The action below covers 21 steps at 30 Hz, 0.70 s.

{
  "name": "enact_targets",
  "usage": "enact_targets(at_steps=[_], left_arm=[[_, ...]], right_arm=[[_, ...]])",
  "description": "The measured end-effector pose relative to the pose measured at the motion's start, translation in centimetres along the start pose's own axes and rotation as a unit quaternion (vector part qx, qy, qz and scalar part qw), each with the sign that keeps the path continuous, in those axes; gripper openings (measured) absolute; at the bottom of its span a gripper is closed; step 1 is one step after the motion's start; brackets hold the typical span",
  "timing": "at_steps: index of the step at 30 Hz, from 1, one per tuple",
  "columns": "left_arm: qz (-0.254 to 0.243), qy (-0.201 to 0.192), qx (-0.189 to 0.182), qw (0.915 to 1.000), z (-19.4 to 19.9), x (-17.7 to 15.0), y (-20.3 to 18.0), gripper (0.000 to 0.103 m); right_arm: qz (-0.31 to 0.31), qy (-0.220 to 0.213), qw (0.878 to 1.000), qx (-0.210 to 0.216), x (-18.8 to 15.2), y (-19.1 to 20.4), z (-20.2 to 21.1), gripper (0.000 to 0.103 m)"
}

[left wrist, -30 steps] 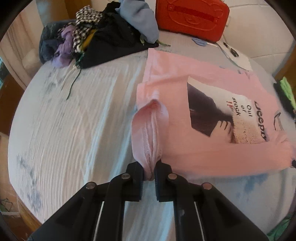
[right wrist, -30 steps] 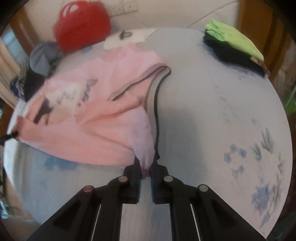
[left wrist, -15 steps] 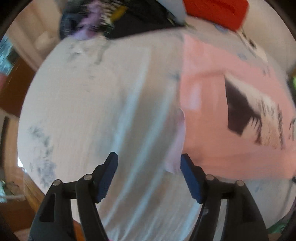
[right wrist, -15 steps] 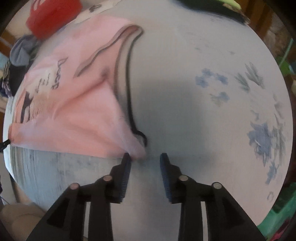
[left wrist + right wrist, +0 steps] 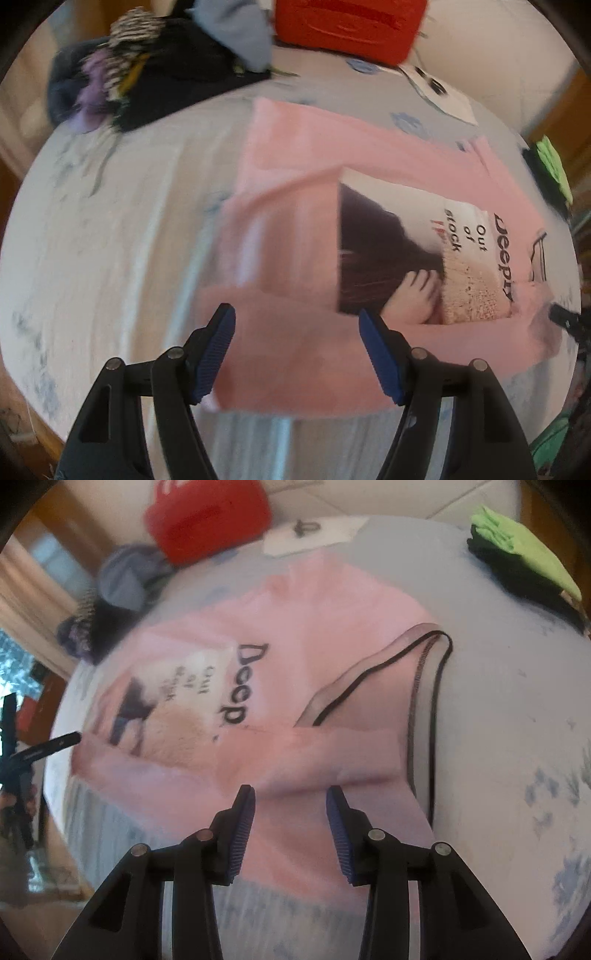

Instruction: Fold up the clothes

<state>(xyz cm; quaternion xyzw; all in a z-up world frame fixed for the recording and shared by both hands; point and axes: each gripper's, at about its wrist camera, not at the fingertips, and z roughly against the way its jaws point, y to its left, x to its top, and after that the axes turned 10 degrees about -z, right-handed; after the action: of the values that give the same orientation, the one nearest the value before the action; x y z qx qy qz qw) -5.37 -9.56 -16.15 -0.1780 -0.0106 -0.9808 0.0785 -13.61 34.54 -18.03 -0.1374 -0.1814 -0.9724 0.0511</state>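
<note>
Pink shirt [image 5: 295, 236] lies partly folded at frame centre; left gripper [image 5: 297, 349] and right gripper [image 5: 290, 823] hover, jaws apart, holding nothing.

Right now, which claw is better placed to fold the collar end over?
Right claw, probably: open over the shirt beside the collar. Left claw is open at the hem end, farther off.

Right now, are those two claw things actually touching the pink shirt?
Cannot tell. Both the left gripper and right gripper stand open with the pink shirt showing between their fingers, but neither wrist view shows plain contact or a gap.
</note>
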Motion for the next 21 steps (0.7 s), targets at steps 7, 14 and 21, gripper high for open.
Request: enact_targets(at_steps=[7,14,21], left_arm=[[-0.037,0.001,-0.015,0.9992,-2.8,3.5,-2.5,0.069],[-0.038,-0.008,-0.007,0.9992,-6.2,12.5,-0.8,0.08],[-0.046,0.035,0.023,0.9981,-11.4,19.2,-0.3,0.086]], right_arm=[[-0.028,0.017,0.999,-0.042,3.8,-2.3,-2.4,0.04],[-0.021,-0.034,0.999,-0.023,13.6,1.0,-1.9,0.077],[-0.051,-0.01,0.998,-0.033,24.5,3.0,-7.4,0.078]])
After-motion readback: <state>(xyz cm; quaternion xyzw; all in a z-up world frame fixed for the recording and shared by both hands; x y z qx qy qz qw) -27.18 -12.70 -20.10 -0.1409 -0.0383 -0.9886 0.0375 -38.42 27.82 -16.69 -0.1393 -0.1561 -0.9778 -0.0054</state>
